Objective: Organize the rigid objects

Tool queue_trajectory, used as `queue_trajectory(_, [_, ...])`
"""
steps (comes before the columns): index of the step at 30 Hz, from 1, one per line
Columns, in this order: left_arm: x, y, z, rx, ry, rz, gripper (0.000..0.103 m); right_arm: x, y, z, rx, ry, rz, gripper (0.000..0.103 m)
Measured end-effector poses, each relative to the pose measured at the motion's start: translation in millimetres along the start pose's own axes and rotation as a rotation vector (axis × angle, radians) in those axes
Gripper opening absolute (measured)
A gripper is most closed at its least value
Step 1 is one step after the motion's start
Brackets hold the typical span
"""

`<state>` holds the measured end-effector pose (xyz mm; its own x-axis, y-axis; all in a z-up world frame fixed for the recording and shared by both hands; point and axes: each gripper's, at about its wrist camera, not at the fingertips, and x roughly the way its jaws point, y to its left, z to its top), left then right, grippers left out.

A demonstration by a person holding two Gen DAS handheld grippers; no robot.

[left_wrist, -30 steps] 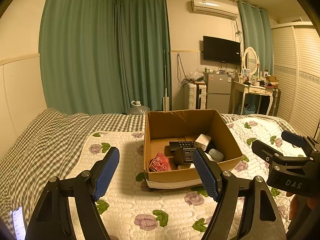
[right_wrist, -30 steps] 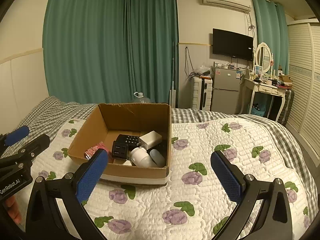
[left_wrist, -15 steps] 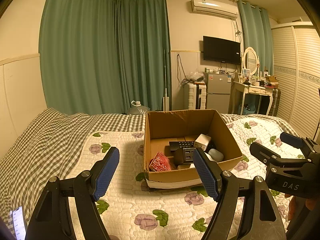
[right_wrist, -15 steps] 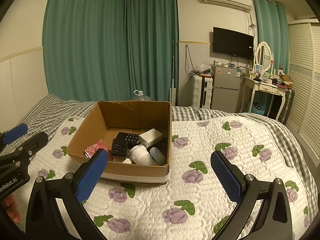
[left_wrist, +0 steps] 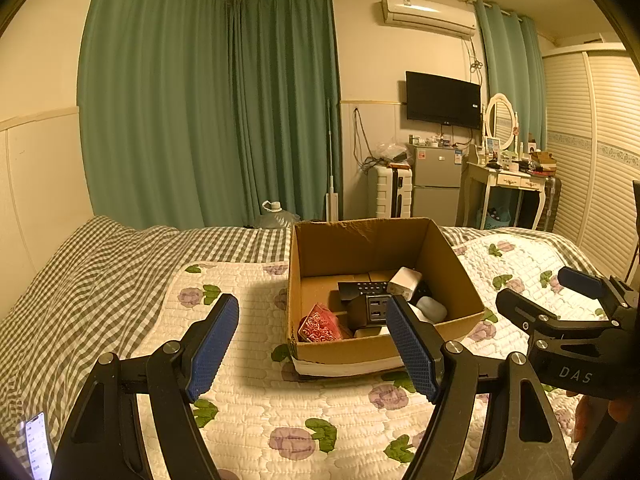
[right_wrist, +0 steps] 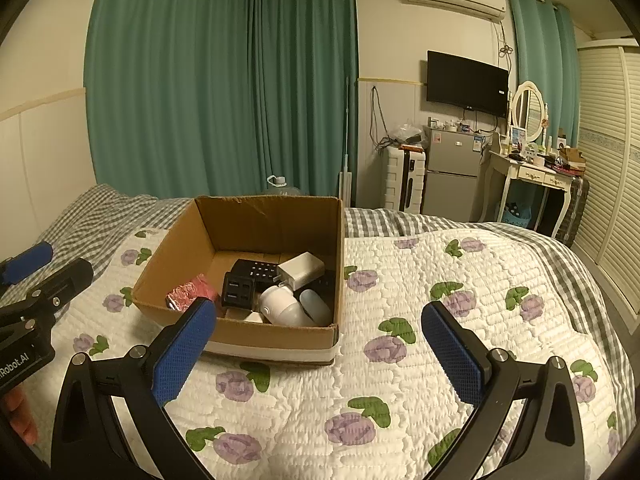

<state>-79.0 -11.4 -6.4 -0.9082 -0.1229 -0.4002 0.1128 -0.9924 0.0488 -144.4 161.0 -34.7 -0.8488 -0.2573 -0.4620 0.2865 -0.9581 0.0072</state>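
On the flowered quilt [right_wrist: 400, 288] in front of us sits the open cardboard box [right_wrist: 256, 224], and the rigid objects are gathered inside it rather than spread over the bed: a red patterned packet [left_wrist: 320, 326] against the near-left wall, a black cube adapter [right_wrist: 239, 290] with a black remote [right_wrist: 256, 269] behind it, a white charger block [right_wrist: 301, 266] propped on top, and a white rounded gadget [right_wrist: 278, 306] beside a pale blue oval case [right_wrist: 316, 306] in the near-right corner. They lie loosely heaped, some leaning on others, so we judge this fits either a box waiting to be emptied and sorted or one just filled; we cannot settle which.

We hold our left gripper [left_wrist: 312, 346] low and short of the box's near-left corner, its blue pads wide apart with nothing between them. Our right gripper [right_wrist: 316, 348] hovers above the quilt at the box's near-right side, equally spread and empty. Both point at the box, presumably because everything worth reaching sits there. A phone [left_wrist: 38, 446] lies lit on the checked blanket [left_wrist: 80, 280] at far left.
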Motion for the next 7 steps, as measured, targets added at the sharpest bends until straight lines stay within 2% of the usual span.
queue_trajectory(7, [-1.1, 1.1, -1.6, 0.003, -0.004, 0.004, 0.079, 0.7, -0.1, -0.8, 0.002, 0.003, 0.001, 0.103])
